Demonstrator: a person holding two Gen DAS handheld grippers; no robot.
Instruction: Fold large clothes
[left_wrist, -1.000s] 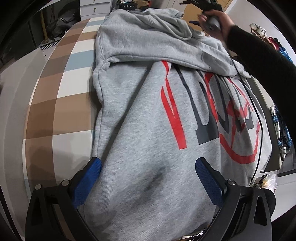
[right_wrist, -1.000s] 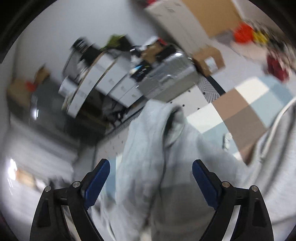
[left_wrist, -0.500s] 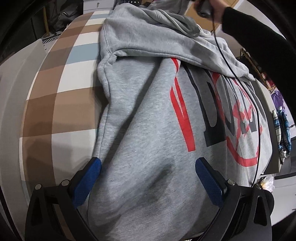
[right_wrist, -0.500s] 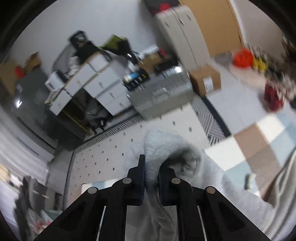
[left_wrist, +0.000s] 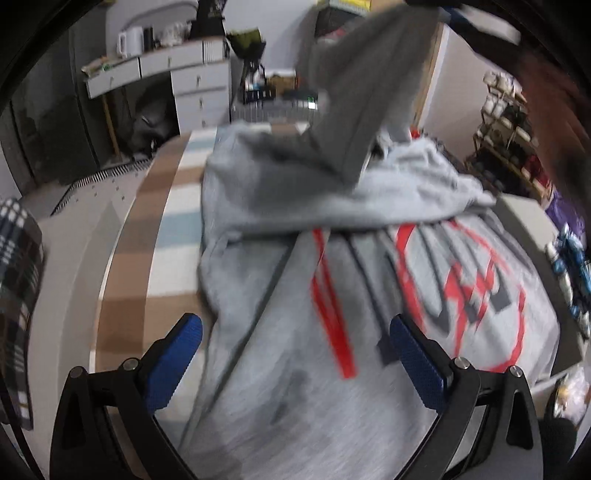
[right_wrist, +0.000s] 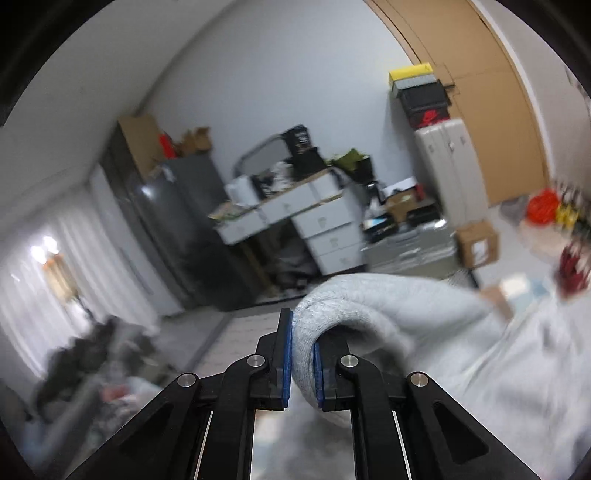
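1. Right now the hoodie (left_wrist: 295, 369) lies spread across the checked bed (left_wrist: 147, 258), chest up, its red and dark print (left_wrist: 461, 288) facing the ceiling.
2. Over the near end of the hoodie hangs the left gripper (left_wrist: 295, 354), its blue pads (left_wrist: 177, 362) spread wide with nothing between them; whether they touch the cloth below I cannot tell.
3. At the far end of the hoodie, one part of it (left_wrist: 369, 92) is pulled up off the bed into a grey peak, with loose folds bunched at its foot.
4. Clamped on that lifted part is the right gripper (right_wrist: 303, 354): the jaws stand almost together, and a thick roll of grey fabric (right_wrist: 354, 306) is pinched between the pads (right_wrist: 286, 354).
5. From the pinch the cloth falls away to the right in the right wrist view and joins the rest of the hoodie.
6. Beyond the hoodie's far end stand white drawers (right_wrist: 325, 229) heaped with clutter, against the wall.
7. Both views are smeared with blur.
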